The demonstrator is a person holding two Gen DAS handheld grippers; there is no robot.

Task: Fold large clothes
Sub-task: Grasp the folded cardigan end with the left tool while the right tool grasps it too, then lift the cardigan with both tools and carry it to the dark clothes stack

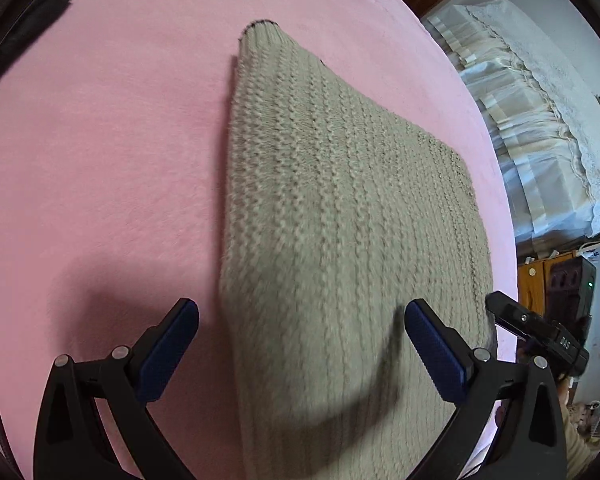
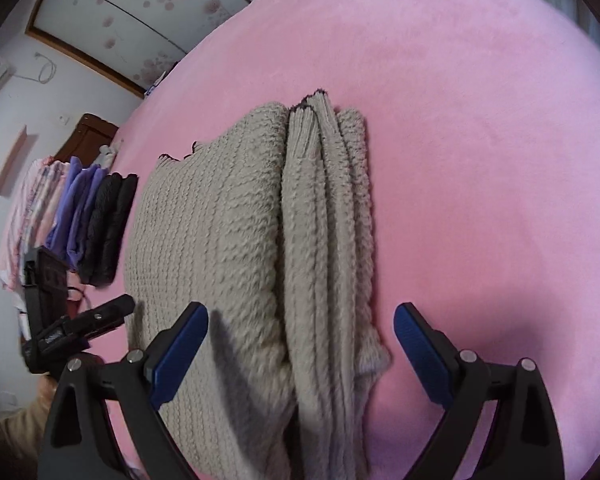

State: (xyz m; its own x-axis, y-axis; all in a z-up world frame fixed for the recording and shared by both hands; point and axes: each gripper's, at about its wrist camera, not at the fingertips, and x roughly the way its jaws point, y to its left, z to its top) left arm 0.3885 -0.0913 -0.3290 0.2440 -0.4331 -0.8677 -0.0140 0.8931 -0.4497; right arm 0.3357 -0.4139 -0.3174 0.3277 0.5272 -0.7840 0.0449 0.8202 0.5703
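Jaws wide; only right view shows folded stack (image 2: 80, 216)

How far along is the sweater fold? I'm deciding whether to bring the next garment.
Done: the beige knit sweater lies on the pink blanket with its sleeves folded in lengthwise. In hand: nothing; the left gripper and right gripper are open above its near end. Left: probably folding it crosswise and adding it to the folded stack.

Both wrist views look steeply down, close over the bed (image 1: 100, 140). The left faces the sweater's (image 1: 340, 220) left edge, the right its right; both share it.
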